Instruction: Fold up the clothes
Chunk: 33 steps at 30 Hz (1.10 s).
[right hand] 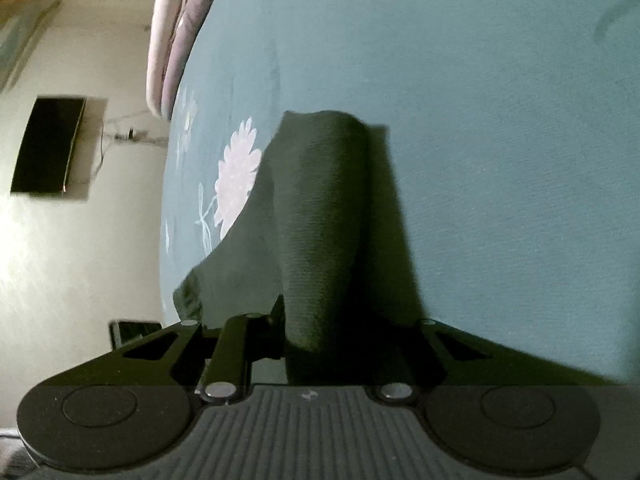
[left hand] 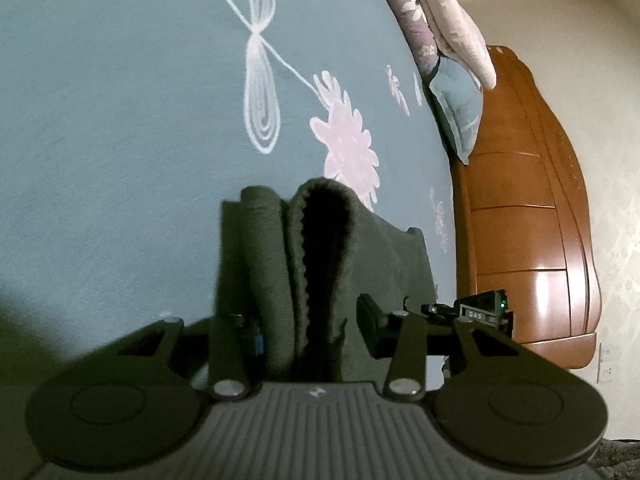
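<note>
Left tool (left hand: 306, 320): we read it as clenched on the dark green garment (left hand: 320, 248). Several layers of cloth, one with a ribbed edge that opens like a cuff or hem, run straight down between its fingers, and the right finger (left hand: 370, 330) stands just beside the bunch; the left finger is mostly hidden by the fabric. Beyond the cloth lies the teal bed sheet (left hand: 120, 120) with its pale flower print. A pillow (left hand: 456, 112) and the wooden headboard (left hand: 532, 220) are at the far right of this view.

Right tool (right hand: 320, 332): also grasping the garment (right hand: 320, 220), we judge. A thick fold rises from between its fingers, and looser cloth spreads to the left over the sheet (right hand: 480, 120). The contact itself is dark, so we rest this on how the cloth hangs from the tool. A dark wall-mounted screen (right hand: 48, 144) shows at far left.

Step in hand, as we judge it: both tools hold one edge of the garment, lifted clear of the bed with layers already doubled, so a fold is being carried. We cannot tell which fold of the sequence this is.

Next move calls for keeping both grips level and the held edge taut, then laying the cloth flat on the sheet with its edges aligned before letting go.
</note>
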### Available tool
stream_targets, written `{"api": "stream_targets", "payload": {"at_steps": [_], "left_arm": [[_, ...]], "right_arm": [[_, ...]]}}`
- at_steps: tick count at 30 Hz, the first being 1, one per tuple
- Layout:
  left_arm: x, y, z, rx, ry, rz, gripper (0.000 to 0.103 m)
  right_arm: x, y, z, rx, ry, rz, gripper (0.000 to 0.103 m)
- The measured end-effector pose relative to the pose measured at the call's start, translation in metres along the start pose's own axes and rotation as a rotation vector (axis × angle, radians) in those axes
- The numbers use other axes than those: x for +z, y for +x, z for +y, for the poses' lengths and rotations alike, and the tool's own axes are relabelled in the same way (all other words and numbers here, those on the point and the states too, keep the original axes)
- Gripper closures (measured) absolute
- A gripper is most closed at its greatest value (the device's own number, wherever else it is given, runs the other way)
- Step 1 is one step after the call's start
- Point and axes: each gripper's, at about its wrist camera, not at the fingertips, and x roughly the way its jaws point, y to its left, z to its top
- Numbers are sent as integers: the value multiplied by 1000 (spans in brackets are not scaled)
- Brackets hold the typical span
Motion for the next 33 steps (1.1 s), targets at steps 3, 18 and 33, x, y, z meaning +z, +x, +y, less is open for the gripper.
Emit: {"api": "stream_targets", "payload": {"at_steps": [3,18,33], "left_arm": [[0,1,-2,24,5,-7,71],[-8,1,-43,253,99,-44,78],[15,21,-149,216,416,-27,79]], "right_arm": [[3,3,-1,9,-9,11,86],[-19,6,33,-127,-194,-95,86],[-44,-43,72,-150,-302,-252,87]]}}
